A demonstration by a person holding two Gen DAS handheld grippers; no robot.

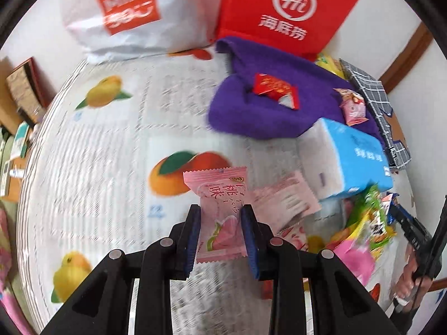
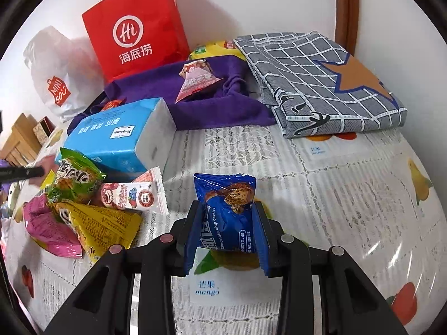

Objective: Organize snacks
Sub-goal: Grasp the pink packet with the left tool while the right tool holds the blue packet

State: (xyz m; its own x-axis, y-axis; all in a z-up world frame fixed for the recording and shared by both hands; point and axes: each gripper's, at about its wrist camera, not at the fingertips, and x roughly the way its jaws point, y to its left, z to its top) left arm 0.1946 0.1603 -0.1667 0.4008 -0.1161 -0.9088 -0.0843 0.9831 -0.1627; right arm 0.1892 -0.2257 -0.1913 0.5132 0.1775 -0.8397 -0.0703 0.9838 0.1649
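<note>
Left gripper point(image 1: 220, 223) clamped on pink peach candy point(image 1: 219, 212); right gripper point(image 2: 226, 223) clamped on blue cookie pack point(image 2: 226, 212). Snack pile point(image 2: 83, 209) near tabletop's point(image 2: 349, 209) left edge, probably unsorted.

Counter point(image 2: 349, 195), fruit-print cover: purple cloth point(image 2: 195, 106), checked cloth point(image 2: 307, 83), tissue pack point(image 2: 120, 139), snack pile point(image 2: 83, 209), two bags.

Clamped between the left gripper's point(image 1: 220, 223) matt black plastic fingers, the pink peach-print snack packet point(image 1: 219, 209) looks like smooth, slightly glossy film. The glossy blue foil cookie packet point(image 2: 226, 215) fills the right gripper point(image 2: 226, 223). Beyond both lie a fuzzy purple cloth point(image 2: 195, 95) and a shiny clear plastic table cover point(image 2: 349, 195).
</note>
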